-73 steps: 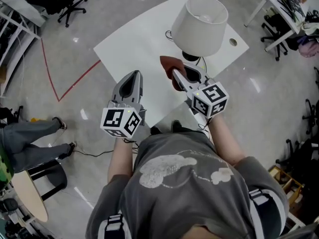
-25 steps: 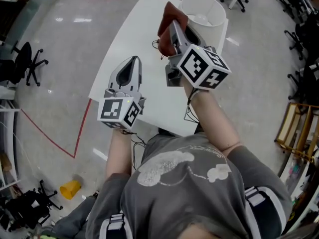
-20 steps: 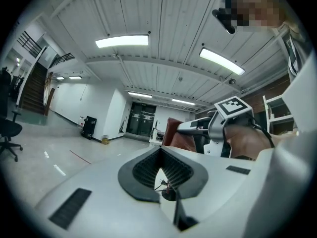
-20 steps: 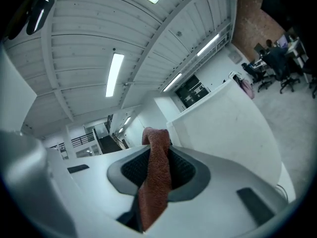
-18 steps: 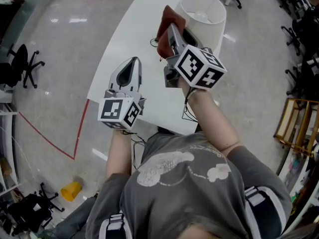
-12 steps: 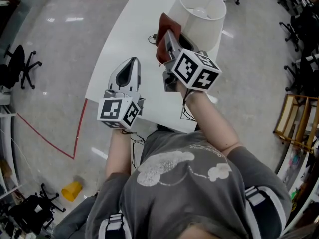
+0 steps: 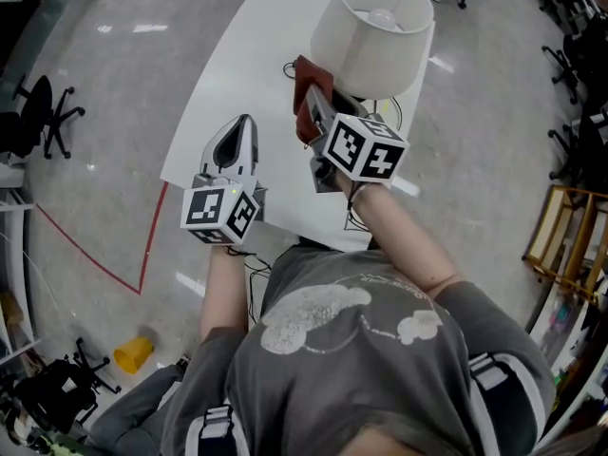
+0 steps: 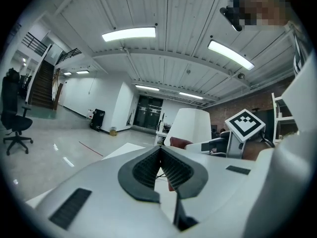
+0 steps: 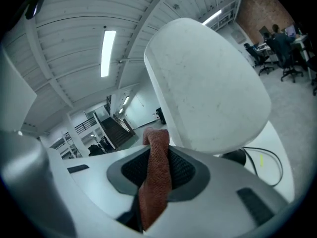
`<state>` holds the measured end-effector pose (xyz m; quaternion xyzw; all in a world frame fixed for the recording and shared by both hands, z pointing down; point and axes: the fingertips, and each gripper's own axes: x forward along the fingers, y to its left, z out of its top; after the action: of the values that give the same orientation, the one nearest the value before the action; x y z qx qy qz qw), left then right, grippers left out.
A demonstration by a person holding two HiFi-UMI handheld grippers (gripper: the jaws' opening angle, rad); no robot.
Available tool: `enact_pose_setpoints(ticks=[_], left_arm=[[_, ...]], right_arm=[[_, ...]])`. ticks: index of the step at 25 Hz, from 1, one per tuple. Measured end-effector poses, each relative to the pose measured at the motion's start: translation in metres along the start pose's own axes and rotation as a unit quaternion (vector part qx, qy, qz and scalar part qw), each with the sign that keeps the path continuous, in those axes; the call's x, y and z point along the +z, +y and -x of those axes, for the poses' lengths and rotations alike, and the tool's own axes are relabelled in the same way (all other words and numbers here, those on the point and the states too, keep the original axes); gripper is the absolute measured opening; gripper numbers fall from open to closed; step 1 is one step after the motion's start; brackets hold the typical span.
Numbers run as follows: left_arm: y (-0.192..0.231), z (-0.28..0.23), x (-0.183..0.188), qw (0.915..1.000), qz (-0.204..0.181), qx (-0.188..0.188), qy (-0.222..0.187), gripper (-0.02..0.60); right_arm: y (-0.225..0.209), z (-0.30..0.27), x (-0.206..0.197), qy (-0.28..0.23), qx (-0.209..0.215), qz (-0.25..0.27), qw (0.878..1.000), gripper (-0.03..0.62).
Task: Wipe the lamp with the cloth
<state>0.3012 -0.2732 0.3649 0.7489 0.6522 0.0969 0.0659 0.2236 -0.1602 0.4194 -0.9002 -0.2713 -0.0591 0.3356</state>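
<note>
Person: stands at the near edge of the table [image 7: 242,55], one claw in each hand.
Left claw [image 7: 239,129]: jaws closed together with nothing between them; held low over the table's near side, left of the lamp and apart from it. Its own view shows the shut jaws [image 8: 159,150] aimed toward the shade.
Right claw [image 7: 318,112]: jaws clamped on the cloth; raised and aimed at the lamp. It is the nearer claw by far.
Cloth [image 7: 304,84]: rust-brown, pinched between the right claw's jaws [image 9: 157,155]. A folded end [image 9: 157,177] stands out past the tips.
Key relation: the shade lies just ahead of the right claw and slightly to its right. The cloth's free end meets the shade's lower left side; whether it actually touches cannot be told.
Lamp [image 7: 370,31]: white drum shade, upright axis, on the table's far right part. In the right claw's view the shade [image 9: 208,98] fills the upper frame, with the dark base [image 9: 233,156] below it.
Cable [image 9: 270,163]: loops on the table beside the base.
Judgement: the wipe likely calls for pressing the cloth forward and right, then sweeping round the shade wall.
</note>
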Motion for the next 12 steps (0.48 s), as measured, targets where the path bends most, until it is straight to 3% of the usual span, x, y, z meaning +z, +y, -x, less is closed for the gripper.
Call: enact_pose_setpoints(ticks=[5,12], left_arm=[[-0.017,-0.001,0.026,0.9993,-0.017,0.013,-0.032,0.008],[-0.075,-0.006,0.071,0.9955,-0.045,0.017,-0.081,0.008]], right_arm=[[0.027,0.027,0.04,-0.024,0.061,0.037,0.997,0.086],[0.042,0.067,0.111,-0.066,0.149,0.086,0.983,0.086]])
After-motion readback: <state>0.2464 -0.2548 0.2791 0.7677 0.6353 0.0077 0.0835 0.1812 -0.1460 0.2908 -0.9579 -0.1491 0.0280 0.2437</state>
